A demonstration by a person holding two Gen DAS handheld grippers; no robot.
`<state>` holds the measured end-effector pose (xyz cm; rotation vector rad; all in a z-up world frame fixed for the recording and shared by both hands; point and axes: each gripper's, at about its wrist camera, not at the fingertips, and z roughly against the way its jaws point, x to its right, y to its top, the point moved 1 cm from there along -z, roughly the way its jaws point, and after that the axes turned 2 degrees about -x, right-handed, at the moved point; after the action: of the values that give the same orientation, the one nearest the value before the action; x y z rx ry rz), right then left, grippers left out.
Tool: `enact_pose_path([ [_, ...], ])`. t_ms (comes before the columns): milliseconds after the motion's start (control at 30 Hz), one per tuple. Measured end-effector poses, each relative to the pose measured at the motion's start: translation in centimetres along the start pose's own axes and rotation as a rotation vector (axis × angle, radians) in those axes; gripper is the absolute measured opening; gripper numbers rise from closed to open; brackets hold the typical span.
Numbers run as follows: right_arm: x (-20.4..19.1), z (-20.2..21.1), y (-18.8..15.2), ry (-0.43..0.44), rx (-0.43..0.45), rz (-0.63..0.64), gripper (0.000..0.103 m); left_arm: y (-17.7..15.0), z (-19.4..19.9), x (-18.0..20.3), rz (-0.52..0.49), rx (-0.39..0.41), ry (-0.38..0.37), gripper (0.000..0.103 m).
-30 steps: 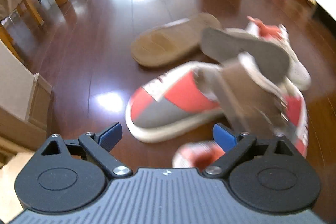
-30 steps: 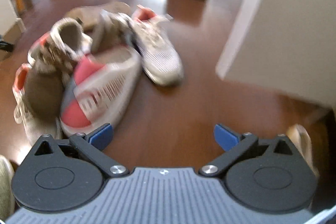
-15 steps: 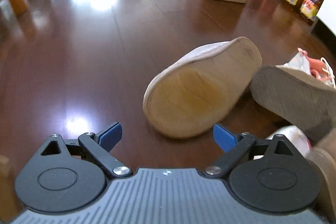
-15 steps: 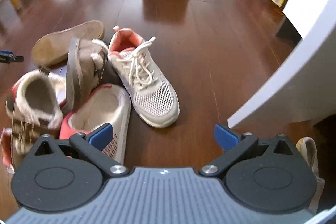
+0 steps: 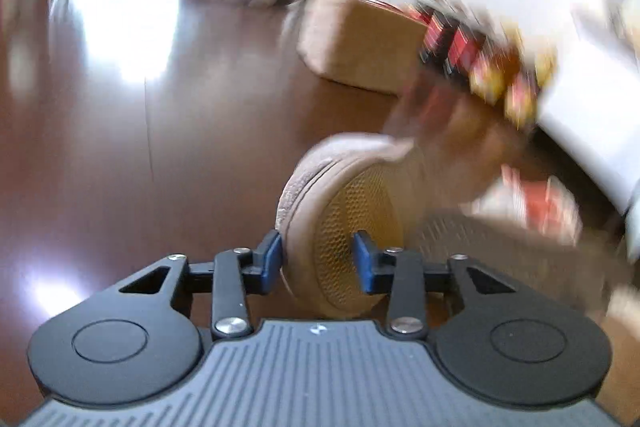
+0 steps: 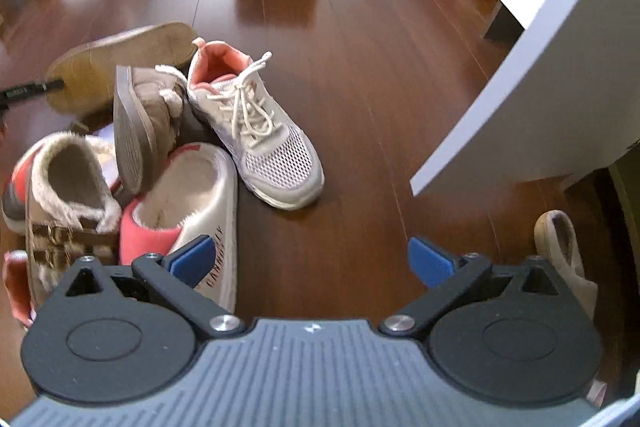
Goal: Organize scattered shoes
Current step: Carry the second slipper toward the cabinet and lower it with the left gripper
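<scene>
While the left gripper (image 5: 318,259) is closing its jaws, a tan suede slipper with a honeycomb rubber sole (image 5: 352,223) is sitting between the blue pads (image 5: 272,259), one end toward the camera, long axis running away across the dark wooden floor (image 5: 160,167), sole tipped sideways. Next, I judge, it needs lifting clear. The right gripper (image 6: 312,263) is hanging wide open and empty above the shoe pile (image 6: 168,163).

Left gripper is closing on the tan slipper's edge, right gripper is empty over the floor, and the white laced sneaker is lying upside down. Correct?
Not quite. The white laced sneaker sits upright on its sole, laces up, as the right wrist view shows. The rest holds: the left gripper is closing with the tan slipper between its jaws, and the right gripper is empty over the floor.
</scene>
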<state>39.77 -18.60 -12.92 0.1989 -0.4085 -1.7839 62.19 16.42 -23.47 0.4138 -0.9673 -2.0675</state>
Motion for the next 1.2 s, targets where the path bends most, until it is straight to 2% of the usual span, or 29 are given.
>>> enact_pose_path([
  [67, 0.6, -0.3, -0.2, 0.014, -0.005, -0.019, 0.102, 0.3, 0.7, 4.0, -0.237, 0.008, 0.089, 0.041],
  [100, 0.9, -0.5, -0.3, 0.025, -0.009, -0.032, 0.102, -0.1, 0.8, 6.2, -0.412, 0.012, 0.153, 0.041],
  [133, 1.2, -0.7, -0.3, 0.037, -0.014, -0.045, 0.102, -0.8, 0.6, 7.9, -0.575, 0.008, 0.216, 0.044],
  [167, 1.6, -0.9, -0.4, 0.054, -0.018, -0.063, 0.102, -1.5, 0.4, 9.1, -0.69, -0.003, 0.26, 0.053],
  [200, 2.0, -1.2, -0.5, 0.071, -0.023, -0.081, 0.102, -2.1, 0.0, 9.6, -0.757, -0.02, 0.286, 0.056],
  [233, 2.2, -1.3, -0.6, 0.076, -0.024, -0.087, 0.102, -2.7, -0.4, 10.1, -0.824, -0.038, 0.313, 0.053],
  [267, 2.6, -1.6, -0.8, 0.082, -0.031, -0.098, 0.102, -2.5, -0.7, 10.0, -0.814, -0.067, 0.317, 0.057],
  [333, 3.3, -1.9, -1.2, 0.087, -0.048, -0.114, 0.102, -1.3, -0.9, 9.1, -0.711, -0.106, 0.296, 0.057],
  [367, 3.5, -2.0, -1.4, 0.083, -0.056, -0.116, 0.102, -0.9, -0.8, 8.7, -0.689, -0.125, 0.258, 0.06],
  [400, 3.8, -2.0, -1.5, 0.077, -0.061, -0.119, 0.102, -0.6, -0.5, 8.5, -0.684, -0.15, 0.193, 0.064],
  [467, 4.1, -2.0, -1.6, 0.074, -0.065, -0.131, 0.102, -0.7, -0.3, 8.4, -0.71, -0.202, 0.112, 0.064],
  [567, 4.2, -2.0, -1.5, 0.086, -0.061, -0.142, 0.102, 0.0, 0.4, 8.0, -0.693, -0.187, 0.096, 0.067],
  [667, 3.3, -2.0, -0.8, 0.089, -0.059, -0.128, 0.102, 2.7, 2.0, 6.8, -0.518, -0.098, 0.022, 0.07],
  [700, 2.7, -2.1, -0.7, 0.094, -0.062, -0.114, 0.102, 4.1, 2.2, 6.4, -0.447, -0.063, -0.014, 0.073],
  [733, 2.0, -2.3, -0.5, 0.1, -0.065, -0.099, 0.102, 5.1, 2.0, 6.0, -0.404, -0.041, -0.026, 0.083],
  [767, 1.4, -2.4, -0.4, 0.105, -0.069, -0.085, 0.102, 6.1, 1.2, 5.6, -0.357, -0.034, -0.035, 0.09],
  [867, 0.2, -2.7, -0.2, 0.104, -0.083, -0.068, 0.102, 8.4, -2.6, 4.0, -0.193, -0.092, -0.067, 0.09],
  [900, -0.2, -2.8, -0.1, 0.107, -0.081, -0.066, 0.102, 8.7, -4.4, 3.5, -0.138, -0.143, -0.065, 0.085],
  [933, -0.4, -2.7, -0.1, 0.11, -0.079, -0.067, 0.102, 8.6, -5.9, 3.0, -0.097, -0.198, -0.062, 0.049],
  [967, -0.5, -2.6, -0.1, 0.117, -0.075, -0.068, 0.102, 8.1, -7.5, 2.2, -0.018, -0.261, -0.088, 0.034],
  [1000, -0.6, -2.4, -0.1, 0.12, -0.071, -0.067, 0.102, 7.6, -8.3, 1.3, 0.083, -0.29, -0.131, 0.026],
  [1033, -0.5, -2.1, -0.3, 0.12, -0.063, -0.064, 0.102, 7.4, -8.2, 0.6, 0.172, -0.279, -0.167, 0.019],
  [1067, -0.5, -1.9, -0.4, 0.119, -0.059, -0.061, 0.102, 7.3, -7.9, 0.1, 0.219, -0.266, -0.183, 0.017],
  [1200, 0.6, -1.1, -0.9, 0.1, -0.037, -0.052, 0.102, 7.2, -4.1, 1.5, 0.192, -0.206, -0.086, 0.013],
])
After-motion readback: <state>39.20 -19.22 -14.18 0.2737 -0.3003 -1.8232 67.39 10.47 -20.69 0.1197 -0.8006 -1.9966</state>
